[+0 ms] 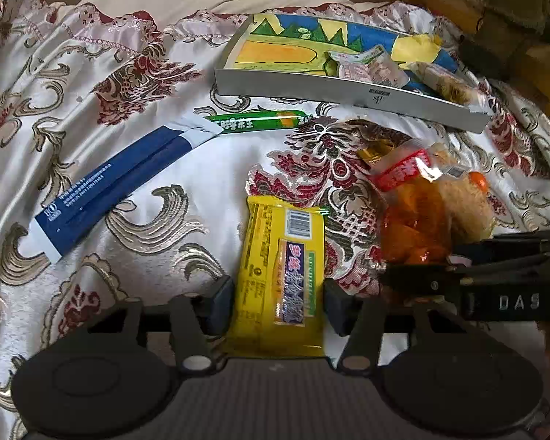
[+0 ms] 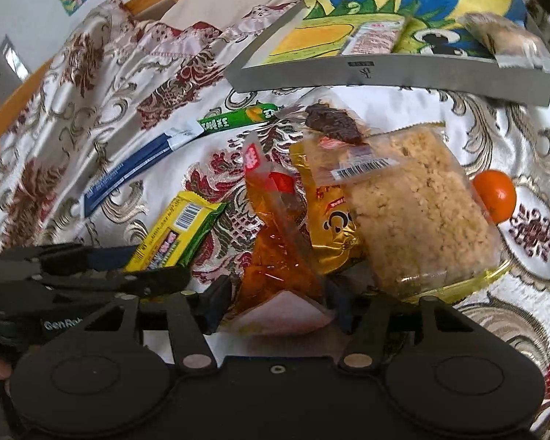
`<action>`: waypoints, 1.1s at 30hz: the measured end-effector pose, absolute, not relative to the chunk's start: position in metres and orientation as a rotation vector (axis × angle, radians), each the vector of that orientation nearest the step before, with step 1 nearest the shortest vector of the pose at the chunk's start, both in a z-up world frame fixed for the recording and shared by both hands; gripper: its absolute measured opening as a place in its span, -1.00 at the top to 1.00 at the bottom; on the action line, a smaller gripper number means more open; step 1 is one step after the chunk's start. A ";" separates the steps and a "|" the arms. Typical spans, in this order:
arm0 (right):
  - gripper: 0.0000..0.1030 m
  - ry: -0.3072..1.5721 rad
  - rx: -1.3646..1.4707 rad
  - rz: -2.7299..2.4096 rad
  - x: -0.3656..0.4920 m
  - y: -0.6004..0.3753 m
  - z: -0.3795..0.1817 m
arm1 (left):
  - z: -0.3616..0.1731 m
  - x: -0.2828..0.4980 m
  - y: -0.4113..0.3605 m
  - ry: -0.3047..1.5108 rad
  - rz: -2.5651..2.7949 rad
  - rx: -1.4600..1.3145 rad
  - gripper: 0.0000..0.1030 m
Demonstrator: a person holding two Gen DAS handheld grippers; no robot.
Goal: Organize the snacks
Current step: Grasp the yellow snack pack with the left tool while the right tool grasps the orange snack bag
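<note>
Satin brocade tablecloth (image 1: 135, 84), cream with red and gold scrollwork, covers the whole surface, rumpled toward the far edge where a wooden rail shows.

At far left lies a long navy-blue sachet (image 1: 121, 179), its white end overlapping a slim green stick wrapper (image 1: 260, 121). Near centre, the left gripper (image 1: 278, 302) straddles a yellow rectangular snack packet with a barcode (image 1: 280, 271); its 2 pads sit at the packet's edges, apparently touching, but I cannot tell whether they are actually squeezing. If not, the slick film could slide out on lifting, or the cloth could bunch and drag with it.

Just right, the right gripper (image 2: 275, 302) brackets the near end of a clear pouch of orange-red snack pieces (image 2: 278, 253), jaws parted around it, grip again uncertain. That pouch touches a gold foil packet (image 2: 330, 227), which lies under a clear bag of beige puffed-rice cake (image 2: 418, 209); pulling the pouch may tumble this pile or nudge the small orange fruit (image 2: 495, 194) into rolling.

Beyond, at far right, the shallow grey tray with a colourful painted floor (image 1: 348, 97) already holds 2 wrapped snacks. Both tools sit close together, so they could collide.
</note>
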State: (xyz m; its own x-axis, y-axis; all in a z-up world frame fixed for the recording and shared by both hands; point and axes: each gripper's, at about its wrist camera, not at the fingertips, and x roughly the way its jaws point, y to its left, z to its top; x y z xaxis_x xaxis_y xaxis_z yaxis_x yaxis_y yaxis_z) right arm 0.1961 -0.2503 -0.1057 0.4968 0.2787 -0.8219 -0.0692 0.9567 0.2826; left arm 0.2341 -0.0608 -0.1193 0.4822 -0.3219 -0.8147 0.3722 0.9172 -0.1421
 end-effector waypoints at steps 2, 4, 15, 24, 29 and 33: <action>-0.07 1.030 0.175 0.220 0.195 -0.245 -0.104 | -0.118 0.233 -0.061 0.984 -0.418 0.060 -0.04; -0.06 1.028 0.149 0.221 0.193 -0.242 -0.102 | -0.114 0.232 -0.061 0.987 -0.400 0.054 -0.02; -0.05 0.959 0.053 0.262 0.180 -0.232 -0.089 | -0.096 0.229 -0.043 0.998 -0.324 -0.069 0.00; -0.05 0.803 -0.062 0.254 0.167 -0.226 -0.065 | -0.074 0.223 -0.042 0.879 -0.320 -0.098 0.00; -0.05 0.710 -0.076 0.221 0.166 -0.229 -0.052 | -0.061 0.219 -0.045 0.766 -0.301 -0.099 0.00; -0.05 0.673 -0.074 0.203 0.167 -0.233 -0.047 | -0.063 0.220 -0.046 0.758 -0.287 -0.102 0.00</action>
State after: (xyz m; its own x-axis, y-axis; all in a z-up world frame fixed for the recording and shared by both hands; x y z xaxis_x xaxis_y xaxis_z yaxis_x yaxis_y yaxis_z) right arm 0.1669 -0.2330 -0.0471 0.7634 0.1624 -0.6252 -0.2098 0.9777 -0.0022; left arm 0.2201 -0.0460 -0.0628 0.6892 -0.2931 -0.6626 0.2199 0.9560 -0.1941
